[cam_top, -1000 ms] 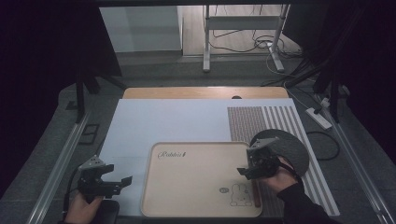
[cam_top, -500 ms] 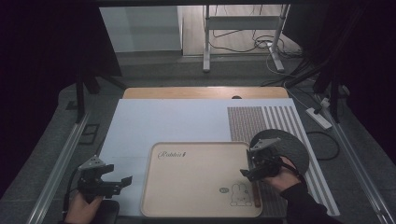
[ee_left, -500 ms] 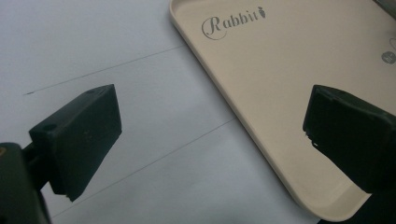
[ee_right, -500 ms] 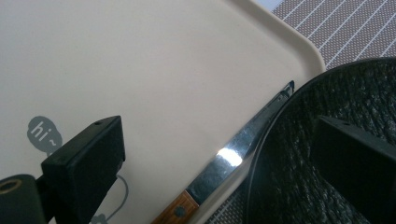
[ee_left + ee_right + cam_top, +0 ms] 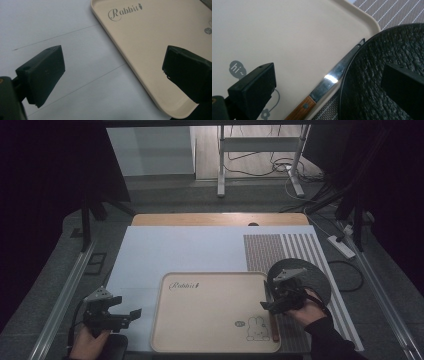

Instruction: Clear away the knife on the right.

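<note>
The right gripper (image 5: 270, 304) hovered over the right rim of the beige tray (image 5: 210, 320), at about 4 o'clock on the table (image 5: 165, 250). Its 2 jaws stood wide apart and held nothing. Under them lay a knife (image 5: 329, 81) with a wooden handle (image 5: 299, 111). It rested along the right rim of the tray, with the tip pointing to 12 o'clock and the handle to 6 o'clock. In the right gripper view, the edge of the black plate (image 5: 382, 75) appeared to cover part of the blade, so the knife sat in the narrow place between the plate and the tray floor.

The left gripper (image 5: 127, 316) waited at about 8 o'clock, just beside the left rim of the tray. Its jaws were also wide open and empty.

I judge that the step in hand was to pick up the knife. To do it well, the right gripper should go down on the wooden handle, not on the shiny blade, because the steel is thin and slippery. The jaws should stand across the handle, 1 on each side, and close only when they are low enough. The black plate is very near, so the outer jaw could knock it. The left gripper could hold the tray rim to keep it from sliding.
</note>
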Motion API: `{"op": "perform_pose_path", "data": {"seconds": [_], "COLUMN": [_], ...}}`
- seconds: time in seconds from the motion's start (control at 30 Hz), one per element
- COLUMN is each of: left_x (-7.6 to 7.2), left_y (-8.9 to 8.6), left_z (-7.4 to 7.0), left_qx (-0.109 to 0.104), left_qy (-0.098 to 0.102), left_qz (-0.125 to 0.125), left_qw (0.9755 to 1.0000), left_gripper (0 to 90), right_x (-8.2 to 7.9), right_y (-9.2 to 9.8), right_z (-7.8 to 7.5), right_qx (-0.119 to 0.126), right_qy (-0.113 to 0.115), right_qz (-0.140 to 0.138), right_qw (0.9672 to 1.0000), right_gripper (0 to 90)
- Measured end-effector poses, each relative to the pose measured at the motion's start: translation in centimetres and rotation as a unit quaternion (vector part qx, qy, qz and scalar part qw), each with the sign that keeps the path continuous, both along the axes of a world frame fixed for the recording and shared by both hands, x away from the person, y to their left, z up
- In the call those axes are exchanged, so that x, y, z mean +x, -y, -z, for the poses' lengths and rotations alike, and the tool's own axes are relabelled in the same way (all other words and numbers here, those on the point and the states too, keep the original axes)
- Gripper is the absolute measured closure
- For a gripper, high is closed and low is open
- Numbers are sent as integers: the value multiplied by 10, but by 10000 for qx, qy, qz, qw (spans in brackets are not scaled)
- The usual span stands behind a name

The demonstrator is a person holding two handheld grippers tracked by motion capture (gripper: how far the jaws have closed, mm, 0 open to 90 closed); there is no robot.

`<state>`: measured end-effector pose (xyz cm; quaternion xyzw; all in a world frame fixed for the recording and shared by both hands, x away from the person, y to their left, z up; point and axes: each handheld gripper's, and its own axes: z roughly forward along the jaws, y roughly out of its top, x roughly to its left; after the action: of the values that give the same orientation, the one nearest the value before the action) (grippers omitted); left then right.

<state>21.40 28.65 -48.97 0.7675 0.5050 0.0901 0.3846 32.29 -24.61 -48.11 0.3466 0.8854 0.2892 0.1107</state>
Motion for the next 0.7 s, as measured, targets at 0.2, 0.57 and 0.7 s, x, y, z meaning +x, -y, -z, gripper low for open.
{"op": "perform_pose_path", "data": {"seconds": [0.2, 0.57, 0.7], "left_x": [0, 0, 0], "left_y": [0, 0, 1], "left_z": [0, 0, 0], "left_qx": [0, 20, 34], "left_qy": [-5, -14, -15], "left_qz": [-4, -2, -3], "left_qw": [10000, 10000, 10000], "left_gripper": [44, 44, 44], "right_x": [-2, -11, -16], "right_y": [6, 23, 30], "right_z": [1, -4, -5], "right_qx": [15, 94, 115], "right_qy": [-29, 49, 70], "right_qz": [55, 282, 365], "right_qw": [10000, 9995, 9992], "right_gripper": [4, 4, 4]}}
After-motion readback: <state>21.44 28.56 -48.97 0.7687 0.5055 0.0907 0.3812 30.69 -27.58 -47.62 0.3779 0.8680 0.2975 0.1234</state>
